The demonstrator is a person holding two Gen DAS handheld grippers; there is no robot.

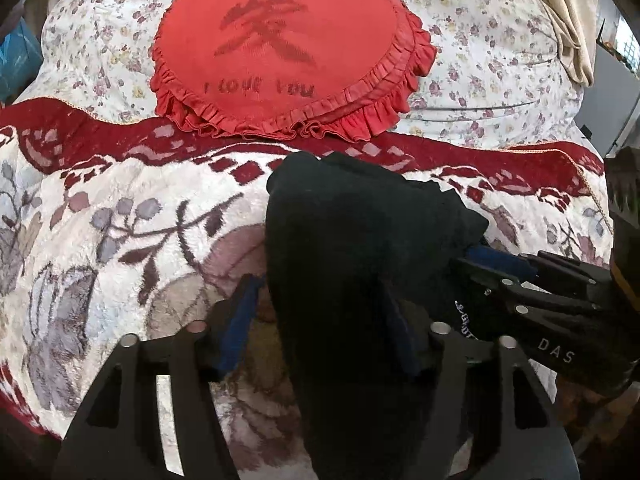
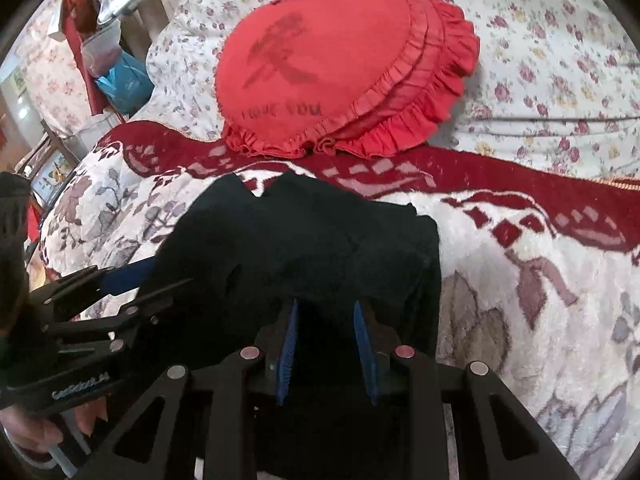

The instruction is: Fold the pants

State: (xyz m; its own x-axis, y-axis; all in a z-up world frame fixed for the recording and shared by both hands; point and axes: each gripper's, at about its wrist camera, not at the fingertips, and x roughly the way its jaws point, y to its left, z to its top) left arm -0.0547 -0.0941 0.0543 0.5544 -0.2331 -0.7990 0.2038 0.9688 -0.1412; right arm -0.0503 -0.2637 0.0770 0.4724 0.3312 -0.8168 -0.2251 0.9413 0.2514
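Observation:
The black pants (image 1: 360,248) hang bunched over the white and red floral blanket (image 1: 120,220). My left gripper (image 1: 320,328) has its blue pads wide apart, and the black cloth drapes over the right pad and down between the jaws. My right gripper (image 2: 326,320) also has its blue pads apart, with the pants (image 2: 304,240) lying across and in front of them. In the left wrist view the right gripper (image 1: 496,264) comes in from the right with its tip buried in the cloth. In the right wrist view the left gripper (image 2: 120,280) comes in from the left against the cloth.
A red heart-shaped frilled cushion (image 1: 280,52) lies just behind the pants on a floral quilt (image 1: 480,40). It also shows in the right wrist view (image 2: 340,64). Bags and clutter (image 2: 112,60) stand off the bed's far left. A beige cloth (image 1: 568,20) hangs at the right.

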